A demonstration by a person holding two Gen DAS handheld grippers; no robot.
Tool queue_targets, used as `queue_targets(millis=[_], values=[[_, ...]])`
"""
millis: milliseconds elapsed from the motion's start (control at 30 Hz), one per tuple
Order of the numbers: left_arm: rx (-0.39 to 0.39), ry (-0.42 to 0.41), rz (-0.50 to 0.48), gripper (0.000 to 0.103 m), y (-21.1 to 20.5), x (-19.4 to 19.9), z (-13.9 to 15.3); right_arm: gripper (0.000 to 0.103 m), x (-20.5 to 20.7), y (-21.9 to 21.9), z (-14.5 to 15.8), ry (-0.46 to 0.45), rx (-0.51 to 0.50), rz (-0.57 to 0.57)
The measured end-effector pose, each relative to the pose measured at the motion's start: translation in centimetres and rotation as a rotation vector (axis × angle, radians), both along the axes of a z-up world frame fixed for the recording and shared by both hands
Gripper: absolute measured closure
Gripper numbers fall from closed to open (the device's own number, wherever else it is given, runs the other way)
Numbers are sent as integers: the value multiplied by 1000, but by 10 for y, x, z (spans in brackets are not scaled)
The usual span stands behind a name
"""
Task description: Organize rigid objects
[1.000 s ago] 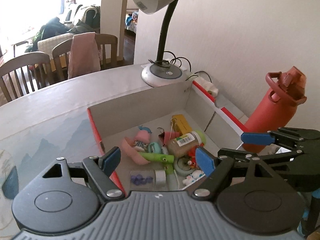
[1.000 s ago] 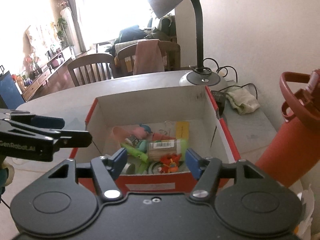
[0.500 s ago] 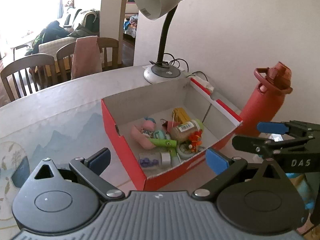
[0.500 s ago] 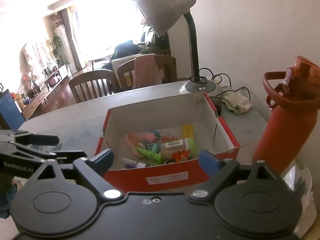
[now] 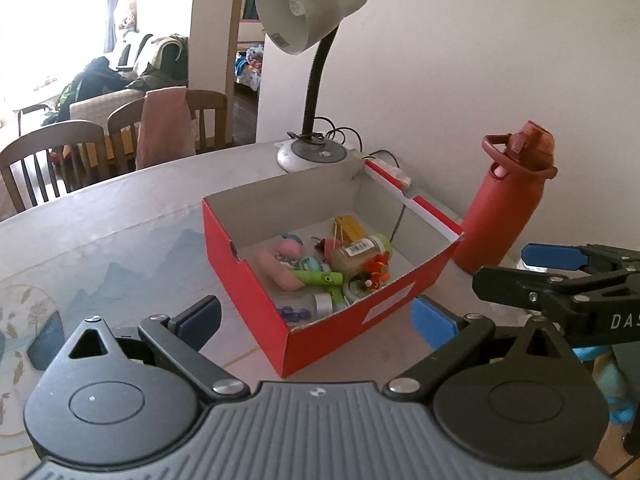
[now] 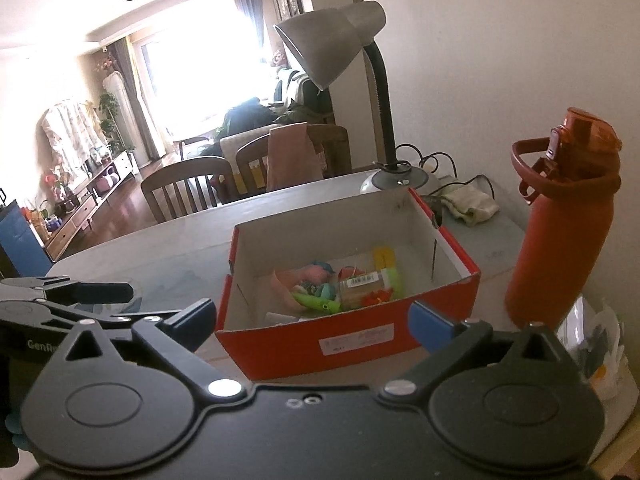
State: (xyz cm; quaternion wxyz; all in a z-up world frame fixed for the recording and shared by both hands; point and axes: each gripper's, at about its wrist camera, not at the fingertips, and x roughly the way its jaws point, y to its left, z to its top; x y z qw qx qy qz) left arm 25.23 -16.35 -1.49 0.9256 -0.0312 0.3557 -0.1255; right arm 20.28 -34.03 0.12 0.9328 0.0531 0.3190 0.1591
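A red cardboard box (image 5: 256, 280) (image 6: 352, 340) stands on the table. It holds several small items, among them a capped jar (image 5: 356, 252), a green toy (image 5: 320, 278) and a pink piece (image 5: 276, 270). My left gripper (image 5: 316, 320) is open and empty, back from the box's near corner. My right gripper (image 6: 312, 320) is open and empty, back from the box's front wall. Each gripper shows in the other's view, the right one (image 5: 560, 276) at the right, the left one (image 6: 68, 300) at the left.
A red water bottle (image 5: 508, 200) (image 6: 560, 216) stands right of the box by the wall. A grey desk lamp (image 5: 312, 40) (image 6: 340, 44) stands behind the box with cables and a cloth (image 6: 468, 204). Wooden chairs (image 5: 52, 160) stand beyond the table's far edge.
Both grippers have pulled back and up from over the box, and both have opened wider. The box and its contents have stayed in place.
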Motion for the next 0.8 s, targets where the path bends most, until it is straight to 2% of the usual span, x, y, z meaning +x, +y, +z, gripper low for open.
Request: queue_targets(millis=[800], values=[[21,-11,9,1,7,-5,-4,1,-12,14,-3,26,-12,-27]])
